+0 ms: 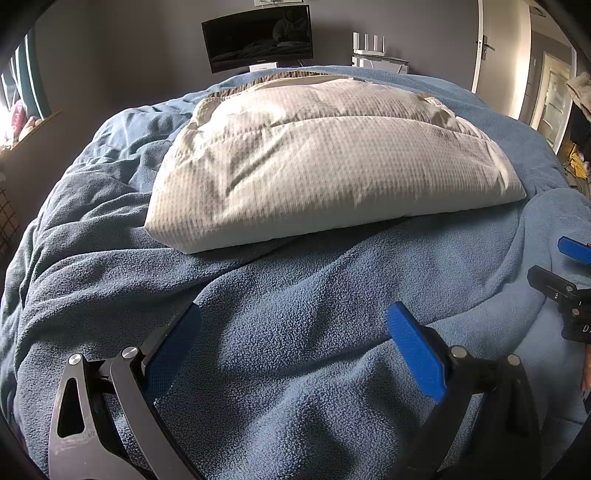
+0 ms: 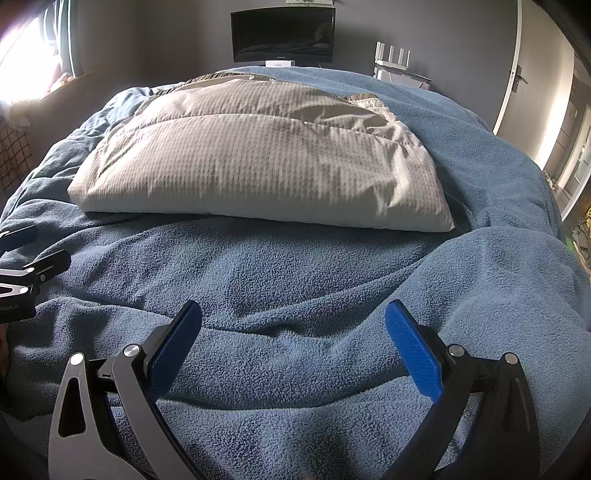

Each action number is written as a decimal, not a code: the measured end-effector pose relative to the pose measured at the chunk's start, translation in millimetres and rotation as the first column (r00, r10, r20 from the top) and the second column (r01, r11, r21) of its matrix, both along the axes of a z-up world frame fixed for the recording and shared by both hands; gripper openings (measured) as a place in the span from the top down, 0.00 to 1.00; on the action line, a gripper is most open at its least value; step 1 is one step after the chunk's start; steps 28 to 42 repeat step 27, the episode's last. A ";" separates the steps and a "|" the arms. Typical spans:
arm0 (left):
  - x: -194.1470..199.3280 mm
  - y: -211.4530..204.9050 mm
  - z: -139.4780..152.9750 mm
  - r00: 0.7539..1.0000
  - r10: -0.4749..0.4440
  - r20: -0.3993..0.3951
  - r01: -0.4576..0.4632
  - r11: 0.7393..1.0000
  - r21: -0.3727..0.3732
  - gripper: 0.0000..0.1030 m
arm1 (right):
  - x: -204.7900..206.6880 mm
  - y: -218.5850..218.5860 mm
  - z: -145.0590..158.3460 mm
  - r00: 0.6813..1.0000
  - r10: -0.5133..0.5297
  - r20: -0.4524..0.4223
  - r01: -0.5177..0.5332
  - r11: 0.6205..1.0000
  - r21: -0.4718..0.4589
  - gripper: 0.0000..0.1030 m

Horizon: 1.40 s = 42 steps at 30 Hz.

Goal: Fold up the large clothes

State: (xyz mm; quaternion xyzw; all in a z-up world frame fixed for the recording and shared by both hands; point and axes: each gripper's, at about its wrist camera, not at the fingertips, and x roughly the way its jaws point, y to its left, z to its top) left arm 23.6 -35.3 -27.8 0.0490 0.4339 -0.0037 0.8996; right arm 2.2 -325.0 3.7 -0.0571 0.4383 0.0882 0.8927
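Dark monitor (image 1: 258,37) and white router (image 1: 369,46) against the grey wall (image 1: 129,55), door (image 1: 495,44) rightward.

Almost no text can be read. On the right gripper (image 1: 565,291), at the edge of the left wrist view, one white letter "D" shows, the rest is cut off. On the left gripper (image 2: 22,280) small white print is too blurred. The monitor (image 2: 282,35) logo is too small.

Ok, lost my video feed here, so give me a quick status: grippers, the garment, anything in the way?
Left gripper open, empty. Right gripper open, empty. Beige quilted garment lies folded on blue fleece blanket, untouched. Nothing in the way.
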 end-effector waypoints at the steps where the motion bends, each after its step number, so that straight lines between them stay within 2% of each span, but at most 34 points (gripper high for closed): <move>1: 0.0 -1.0 -0.5 1.000 0.001 0.000 -0.001 1.000 0.000 0.06 | -0.1 -0.4 -0.4 1.000 0.001 0.000 -0.001 1.000 0.000 0.07; 11: 0.2 -3.9 -2.2 1.000 -0.002 -0.001 0.002 1.000 0.020 0.06 | -0.1 0.6 -0.8 1.000 0.000 -0.001 0.000 1.000 -0.001 0.07; 17: -1.1 -3.3 -0.4 1.000 -0.013 0.002 0.013 1.000 0.010 0.06 | 0.1 0.2 -0.8 1.000 0.000 -0.001 0.000 1.000 0.000 0.07; 21: -1.2 -2.2 -0.2 0.999 -0.032 -0.009 0.031 0.999 -0.024 0.06 | 0.0 0.0 -0.9 1.000 0.000 -0.001 0.000 1.000 -0.001 0.07; 42: -0.9 -1.1 -0.3 0.999 -0.033 -0.013 0.032 0.999 -0.026 0.06 | -0.6 0.1 -1.8 1.000 0.001 -0.001 -0.001 1.000 -0.001 0.07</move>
